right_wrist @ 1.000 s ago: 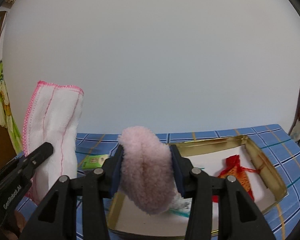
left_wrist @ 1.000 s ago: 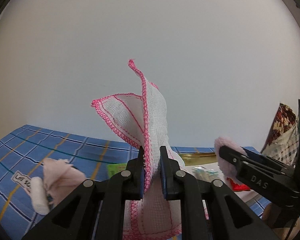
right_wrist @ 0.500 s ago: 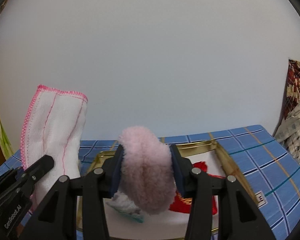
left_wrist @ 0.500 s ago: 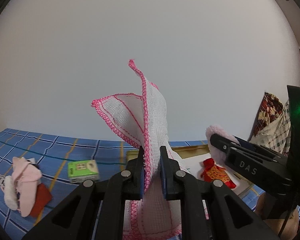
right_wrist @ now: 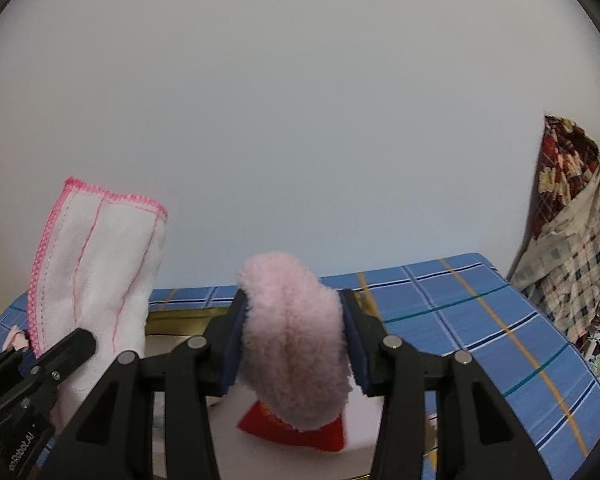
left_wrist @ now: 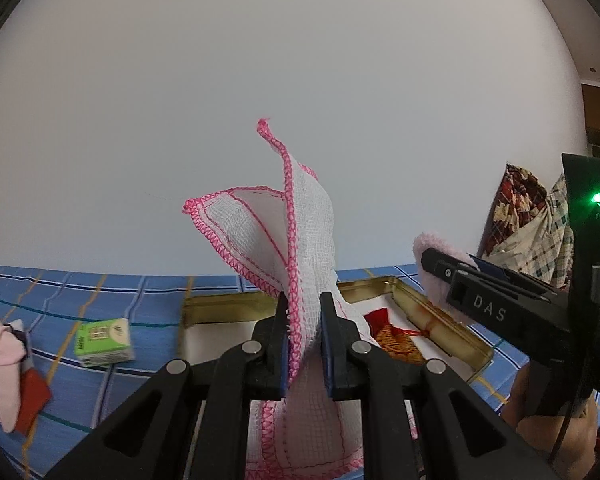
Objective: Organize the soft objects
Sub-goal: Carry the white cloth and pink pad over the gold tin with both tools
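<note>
My left gripper [left_wrist: 305,312] is shut on a white gauze cloth with pink stitched edges [left_wrist: 300,232], held up above a gold-rimmed tray [left_wrist: 440,316]; the cloth also shows in the right wrist view [right_wrist: 96,268]. My right gripper [right_wrist: 294,320] is shut on a fluffy pink pad [right_wrist: 296,332], held above the tray, whose rim [right_wrist: 180,316] shows. The right gripper [left_wrist: 440,264] shows at the right in the left wrist view. A red and gold pouch [left_wrist: 396,336] lies in the tray and shows in the right wrist view [right_wrist: 300,432].
The tray sits on a blue plaid cloth [left_wrist: 120,292]. A green tissue pack [left_wrist: 104,340] lies left of the tray. A pile of pink, white and red soft items [left_wrist: 4,372] lies at the far left. Checked and patterned fabric [right_wrist: 572,220] is heaped at the right.
Both grippers have swung right with their loads still held. The tray and red pouch now lie under them, and the pink pile has slid to the far left.
</note>
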A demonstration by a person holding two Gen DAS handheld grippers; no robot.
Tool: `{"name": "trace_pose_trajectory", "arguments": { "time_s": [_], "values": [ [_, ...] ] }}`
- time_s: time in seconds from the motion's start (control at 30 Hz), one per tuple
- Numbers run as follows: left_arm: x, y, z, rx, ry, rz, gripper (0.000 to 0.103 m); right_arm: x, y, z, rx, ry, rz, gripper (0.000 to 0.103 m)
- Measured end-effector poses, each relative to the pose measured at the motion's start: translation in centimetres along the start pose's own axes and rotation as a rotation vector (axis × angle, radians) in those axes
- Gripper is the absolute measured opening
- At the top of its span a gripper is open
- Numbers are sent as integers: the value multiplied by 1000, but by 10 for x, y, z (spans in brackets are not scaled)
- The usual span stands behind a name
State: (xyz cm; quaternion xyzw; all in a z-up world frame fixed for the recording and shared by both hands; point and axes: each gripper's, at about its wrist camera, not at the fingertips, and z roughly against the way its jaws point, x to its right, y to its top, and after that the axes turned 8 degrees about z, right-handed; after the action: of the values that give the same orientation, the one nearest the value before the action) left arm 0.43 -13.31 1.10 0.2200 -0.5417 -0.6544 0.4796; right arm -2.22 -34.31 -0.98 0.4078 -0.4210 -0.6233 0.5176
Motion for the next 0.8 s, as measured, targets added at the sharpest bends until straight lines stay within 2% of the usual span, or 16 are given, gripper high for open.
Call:
{"name": "trace_pose_trajectory", "arguments": {
  "time_s": [0.1, 0.4, 0.53, 0.63, 0.8],
  "values": [
    [9, -2, -9, -27, -18, -15, 14, 13, 1, -1, -16, -24, -21, 45],
    [29, -13, -23, -133, -78, -104, 14, 11, 3, -13, -77, -64, -21, 45],
    [28, -14, -37, -196, -85, -105, 14, 28, -10, -40, -105, -72, -8, 45],
    [28, -17, -53, -263, -89, -99, 14, 26, -11, -43, -123, -84, 2, 45],
    [31, -19, -62, -294, -88, -97, 14, 29, -14, -53, -164, -101, 1, 45]
  ]
}}
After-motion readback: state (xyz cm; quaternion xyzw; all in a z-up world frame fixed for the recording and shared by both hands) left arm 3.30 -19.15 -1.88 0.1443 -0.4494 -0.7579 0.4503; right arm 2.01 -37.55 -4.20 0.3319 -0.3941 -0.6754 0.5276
